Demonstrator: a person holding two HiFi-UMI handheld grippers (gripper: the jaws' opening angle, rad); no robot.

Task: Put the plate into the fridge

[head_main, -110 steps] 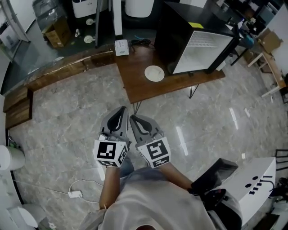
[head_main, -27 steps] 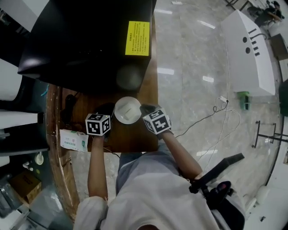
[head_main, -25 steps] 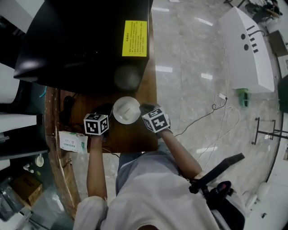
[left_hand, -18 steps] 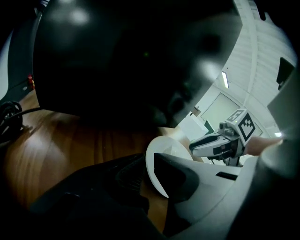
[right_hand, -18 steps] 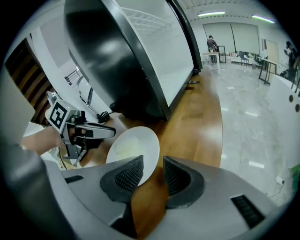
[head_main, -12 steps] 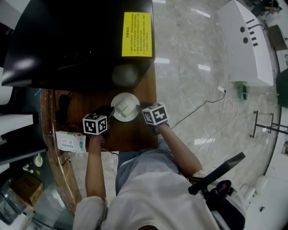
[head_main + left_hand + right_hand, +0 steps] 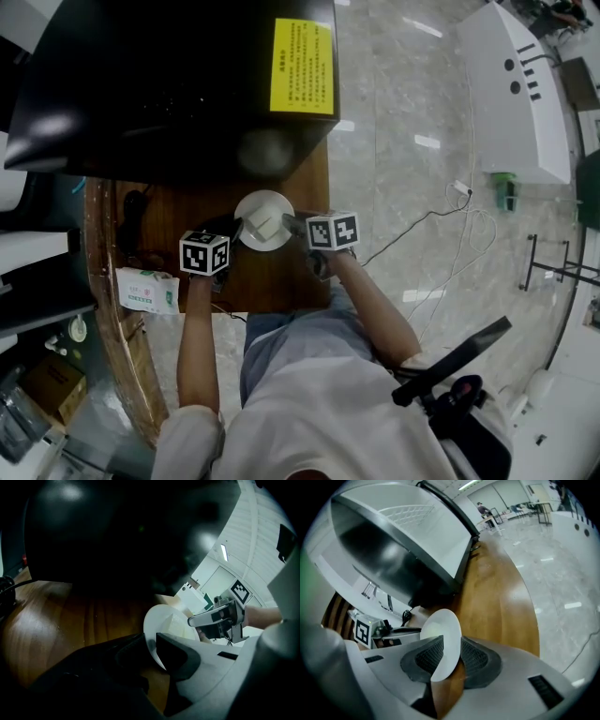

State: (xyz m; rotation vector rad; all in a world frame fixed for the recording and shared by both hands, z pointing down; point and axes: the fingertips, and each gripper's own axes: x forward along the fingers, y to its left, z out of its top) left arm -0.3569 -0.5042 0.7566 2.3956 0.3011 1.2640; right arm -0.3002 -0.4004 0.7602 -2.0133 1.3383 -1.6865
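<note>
Plate [image 7: 262, 211] on wooden table [image 7: 281, 278] before black fridge [image 7: 141, 84], rim between just-opened, parted jaws of right gripper [image 7: 289, 222]; left gripper [image 7: 234, 229] apparently clamped on opposite rim, view dark.

Odds and ends around the wooden table [image 7: 272, 281]
A tissue packet [image 7: 147, 289] lies on the table at the picture's left, near a black cable [image 7: 133, 225]. On the glossy stone floor [image 7: 403, 94] to the right are a white cord [image 7: 441, 225], a small green thing [image 7: 504, 187] and a long white cabinet [image 7: 514, 94] — a cardboard box [image 7: 47, 386] sits lower left.
</note>
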